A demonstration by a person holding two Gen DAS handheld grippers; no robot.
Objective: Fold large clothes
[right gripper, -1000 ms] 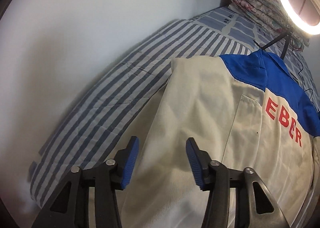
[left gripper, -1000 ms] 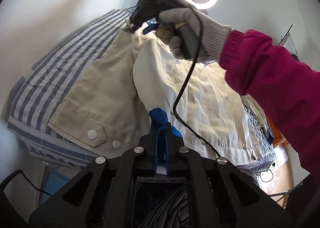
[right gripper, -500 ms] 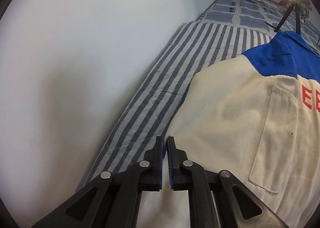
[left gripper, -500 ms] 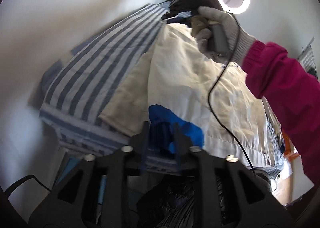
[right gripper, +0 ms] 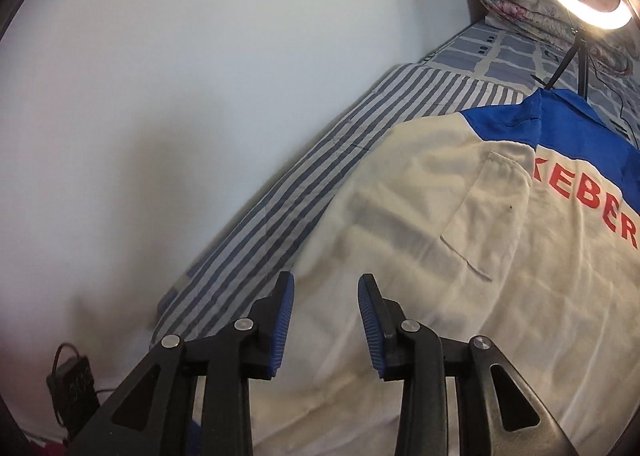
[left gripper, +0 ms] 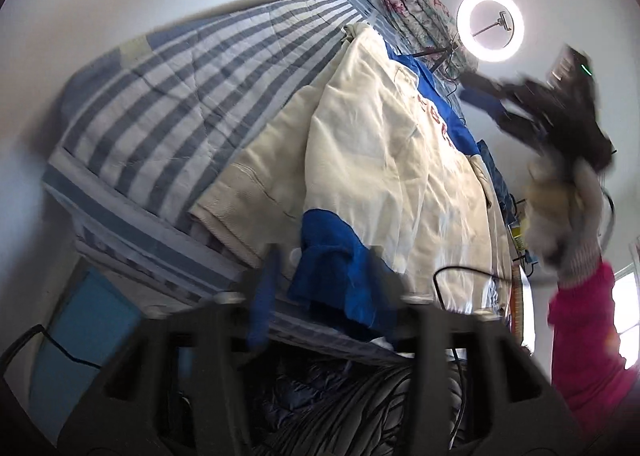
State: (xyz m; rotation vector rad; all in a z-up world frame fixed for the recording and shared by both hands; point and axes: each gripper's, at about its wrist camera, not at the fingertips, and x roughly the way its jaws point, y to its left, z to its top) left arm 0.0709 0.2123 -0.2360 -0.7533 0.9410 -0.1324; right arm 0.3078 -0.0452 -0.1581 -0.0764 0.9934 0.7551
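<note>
A cream work jacket [right gripper: 460,256] with blue shoulders and red letters lies spread on the striped bed sheet [right gripper: 288,216]. My right gripper [right gripper: 326,316] hovers over the jacket's cream side. Its jaws are opening and nothing is between them. In the left wrist view it shows blurred at the upper right [left gripper: 552,108], held by a gloved hand with a pink sleeve [left gripper: 584,328]. My left gripper [left gripper: 324,292] is blurred at the bed's near edge. Its jaws are closing, and the jacket's blue cuff [left gripper: 336,280] lies loose between them.
A ring light [left gripper: 490,25] on a tripod and a rolled floral quilt [right gripper: 520,4] stand at the bed's far end. A white wall [right gripper: 180,96] runs along the bed's left side. A black box with a cable [right gripper: 74,388] sits on the floor. A light blue box [left gripper: 80,336] sits below the mattress.
The left jaws spread off the blue cuff, which now lies on the bed edge. The right gripper shut at the jacket's edge, then opened and lifted away to the right.
</note>
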